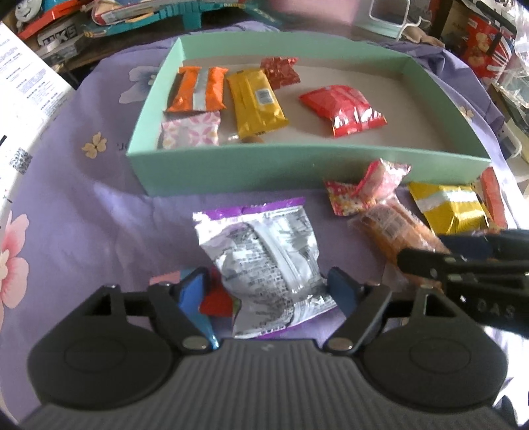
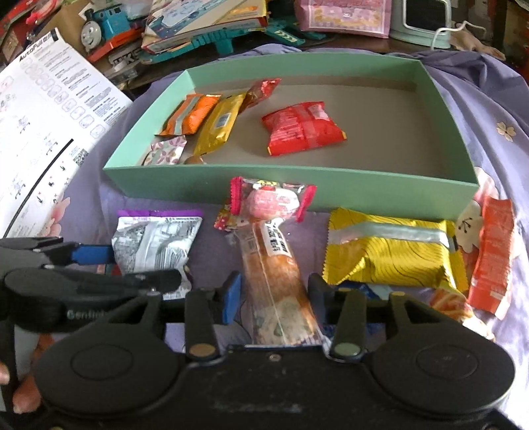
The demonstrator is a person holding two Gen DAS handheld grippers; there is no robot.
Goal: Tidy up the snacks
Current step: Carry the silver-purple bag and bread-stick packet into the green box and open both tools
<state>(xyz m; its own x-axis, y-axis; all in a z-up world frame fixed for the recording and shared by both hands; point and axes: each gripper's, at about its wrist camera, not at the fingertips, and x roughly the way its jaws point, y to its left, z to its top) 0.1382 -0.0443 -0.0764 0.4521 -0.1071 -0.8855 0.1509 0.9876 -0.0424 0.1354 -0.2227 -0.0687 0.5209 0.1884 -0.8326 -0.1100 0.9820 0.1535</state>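
Note:
A silver packet with a purple edge [image 1: 264, 251] lies on the purple cloth between the fingers of my left gripper [image 1: 267, 289]. The right pad touches its crumpled edge, while a sliver of gap shows at the left pad. My right gripper [image 2: 274, 294] is shut on a long clear-wrapped bread packet [image 2: 277, 274], whose far end lies under a pink candy [image 2: 274, 198]. The mint-green box [image 2: 264, 178] stands just beyond and holds several packets, among them a red one [image 2: 304, 129]. In the right wrist view the left gripper [image 2: 145, 266] sits at the left beside the silver packet [image 2: 155, 241].
A yellow packet [image 2: 390, 251] and an orange packet [image 2: 492, 258] lie right of the bread, in front of the box. A printed sheet [image 2: 49, 115] lies to the left. Toys and boxes [image 2: 102, 23] crowd the back. A person's hand [image 2: 23, 393] shows at the lower left.

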